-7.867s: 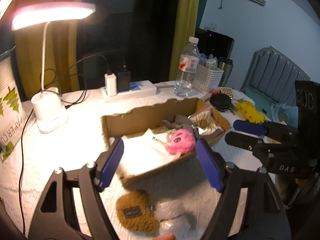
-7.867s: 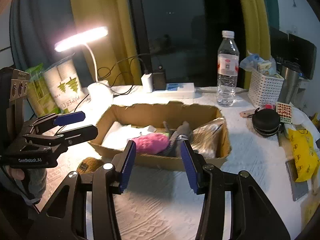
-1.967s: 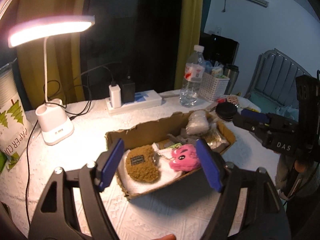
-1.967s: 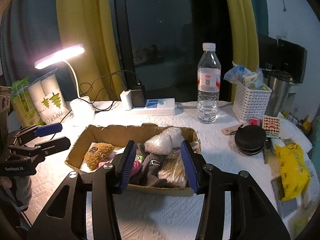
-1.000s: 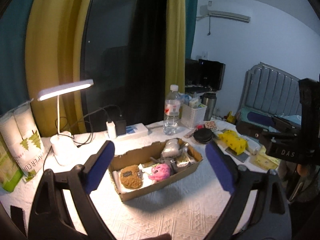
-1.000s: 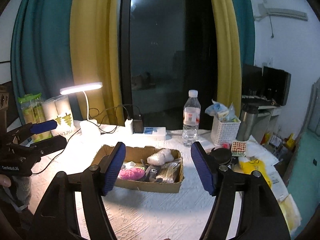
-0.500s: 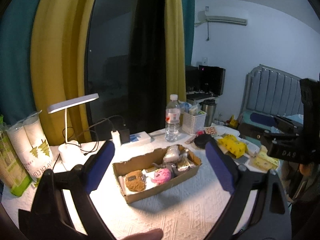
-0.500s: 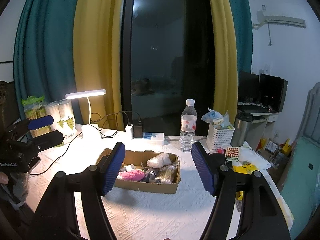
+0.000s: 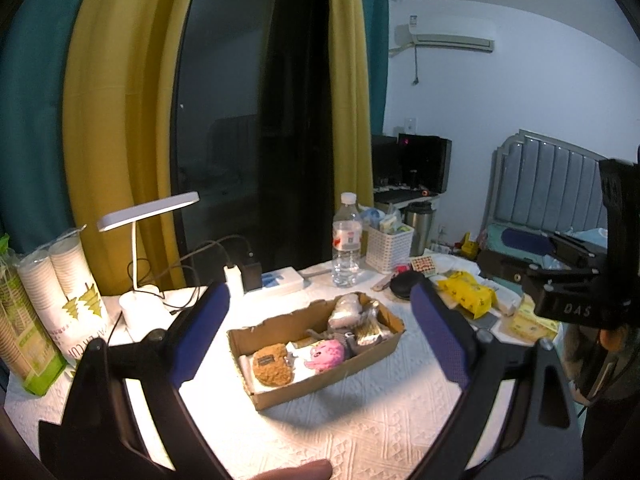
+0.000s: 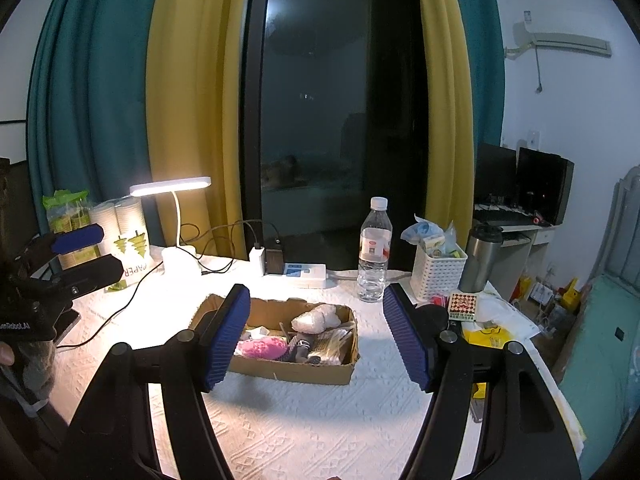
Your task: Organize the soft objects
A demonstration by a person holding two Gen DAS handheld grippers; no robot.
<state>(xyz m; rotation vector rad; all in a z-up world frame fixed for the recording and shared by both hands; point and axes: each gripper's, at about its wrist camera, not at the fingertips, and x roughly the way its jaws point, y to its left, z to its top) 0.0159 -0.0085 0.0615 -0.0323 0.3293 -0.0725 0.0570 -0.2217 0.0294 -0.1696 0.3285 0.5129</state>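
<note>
A shallow cardboard box [image 9: 332,380] sits mid-table and holds the soft things. In it lie a brown plush pouch [image 9: 273,367], a pink plush toy [image 9: 326,354], grey fabric [image 9: 340,336] and a white bagged bundle [image 9: 345,312]. My left gripper [image 9: 318,294] hovers well back from the box, open and empty. My right gripper [image 10: 317,294] also stands open and empty, back from the box [image 10: 292,372], where the pink toy [image 10: 260,348] and the white bundle [image 10: 316,318] show. Each gripper appears in the other's view: the right gripper [image 9: 532,248] and the left gripper [image 10: 80,248].
Behind the box stand a lit desk lamp [image 10: 176,256], a power strip [image 10: 304,270], a water bottle [image 10: 374,252], a white basket [image 10: 438,272] and a steel mug [image 10: 482,258]. Paper-cup sleeves [image 9: 60,296] stand far left. A black round case [image 9: 404,284] and a yellow bag [image 9: 466,292] lie right.
The brown pouch and the clear bagged bundle, earlier on the table, now lie in the box. Both grippers have drawn far back from the box. Over the last half second almost nothing moved.
</note>
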